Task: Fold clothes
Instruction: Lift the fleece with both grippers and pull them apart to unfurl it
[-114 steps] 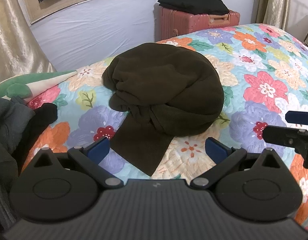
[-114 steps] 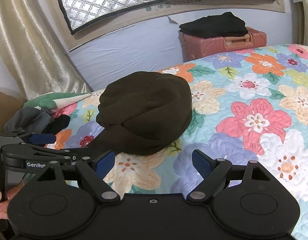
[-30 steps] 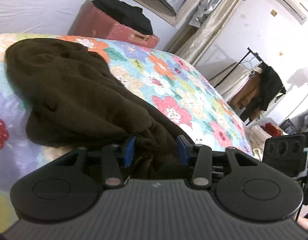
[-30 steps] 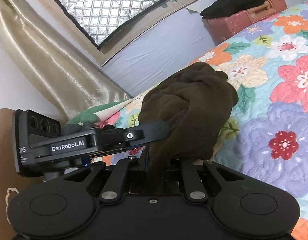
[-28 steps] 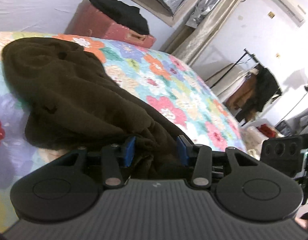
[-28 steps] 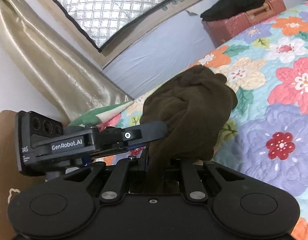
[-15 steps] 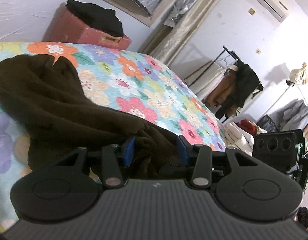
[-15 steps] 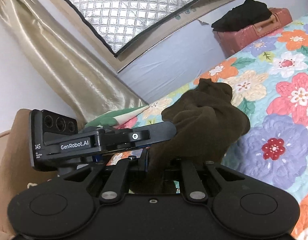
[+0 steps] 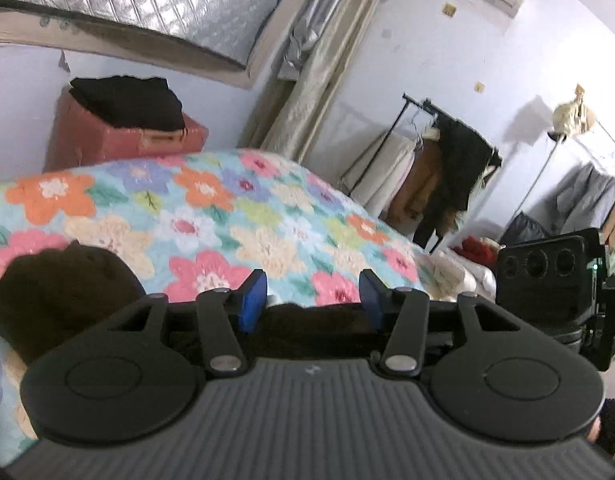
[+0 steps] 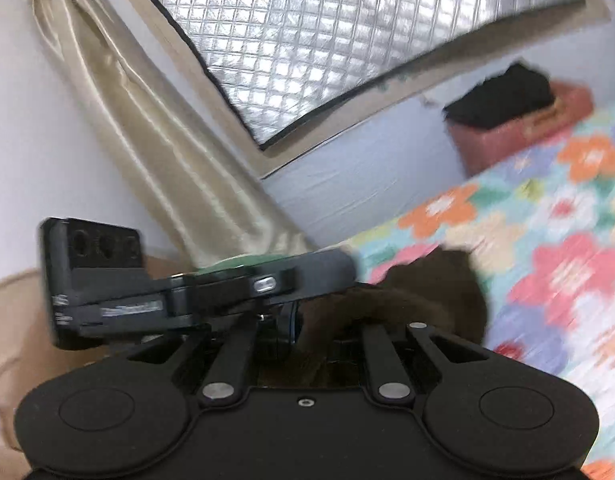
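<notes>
my right gripper (image 10: 331,332) is pinched tight on a bunch of the dark brown fleece garment (image 10: 423,300), cloth packed between the 2 fingers, so the piece hangs from it w/ its far end lumped low over the floral quilt (image 10: 567,264). i judge the lift is meant to let it drop open and show an edge before any fold.

my left gripper (image 9: 311,298) has its jaws opening: the blue pads (image 9: 254,295) stand apart, the garment's edge (image 9: 315,316) lying low between them, not pressed as far as i can see. more of it slumps at the left on the quilt (image 9: 211,208).

both tools point a bit downward, side by side, close. pics are blurry. red suitcase (image 9: 107,136) w/ black clothes sits by the wall.
</notes>
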`<act>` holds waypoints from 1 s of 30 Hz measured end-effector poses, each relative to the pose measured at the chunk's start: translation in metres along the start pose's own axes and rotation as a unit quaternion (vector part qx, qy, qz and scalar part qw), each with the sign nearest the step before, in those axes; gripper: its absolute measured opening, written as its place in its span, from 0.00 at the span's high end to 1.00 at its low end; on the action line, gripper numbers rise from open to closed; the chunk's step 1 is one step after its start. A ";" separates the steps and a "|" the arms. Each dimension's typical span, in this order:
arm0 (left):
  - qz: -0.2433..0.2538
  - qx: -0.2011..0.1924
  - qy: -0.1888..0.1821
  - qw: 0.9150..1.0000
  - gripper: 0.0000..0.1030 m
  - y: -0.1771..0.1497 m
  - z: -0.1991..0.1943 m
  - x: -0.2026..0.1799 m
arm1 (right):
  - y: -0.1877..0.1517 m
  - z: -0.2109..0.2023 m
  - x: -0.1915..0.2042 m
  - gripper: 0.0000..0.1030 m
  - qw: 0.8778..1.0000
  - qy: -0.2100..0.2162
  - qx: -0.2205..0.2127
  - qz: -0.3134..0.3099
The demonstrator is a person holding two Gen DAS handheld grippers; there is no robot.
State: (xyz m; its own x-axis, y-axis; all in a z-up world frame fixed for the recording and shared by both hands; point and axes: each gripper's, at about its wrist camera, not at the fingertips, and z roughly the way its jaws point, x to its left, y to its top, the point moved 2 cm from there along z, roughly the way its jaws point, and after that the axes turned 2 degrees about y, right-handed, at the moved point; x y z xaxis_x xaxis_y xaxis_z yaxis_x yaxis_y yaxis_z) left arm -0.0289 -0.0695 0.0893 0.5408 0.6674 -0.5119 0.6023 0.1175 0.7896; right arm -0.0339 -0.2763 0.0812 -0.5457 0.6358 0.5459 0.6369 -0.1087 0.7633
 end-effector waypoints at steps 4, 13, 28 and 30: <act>-0.029 -0.011 -0.008 0.999 0.48 -0.001 -0.009 0.022 | 0.010 -0.005 -0.013 0.87 1.000 -0.024 -0.002 -0.003; -0.037 0.055 0.084 0.994 0.37 -0.032 0.014 0.073 | 0.022 -0.026 -0.054 0.87 0.992 -0.124 -0.025 0.001; -0.077 0.202 0.063 0.974 0.24 -0.106 0.106 0.069 | 0.032 -0.052 -0.085 0.87 0.982 -0.185 -0.043 0.009; -0.059 0.228 0.090 0.968 0.17 -0.118 0.121 0.065 | 0.033 -0.054 -0.083 0.87 0.982 -0.181 -0.043 0.007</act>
State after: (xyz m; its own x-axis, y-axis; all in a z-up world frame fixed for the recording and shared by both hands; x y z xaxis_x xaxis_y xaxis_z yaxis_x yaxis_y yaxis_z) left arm 0.0060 -0.1291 -0.0776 0.3673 0.7907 -0.4897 0.8720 -0.1097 0.4770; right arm 0.0025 -0.3741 0.0800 -0.2980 0.8623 0.4095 0.5853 -0.1738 0.7920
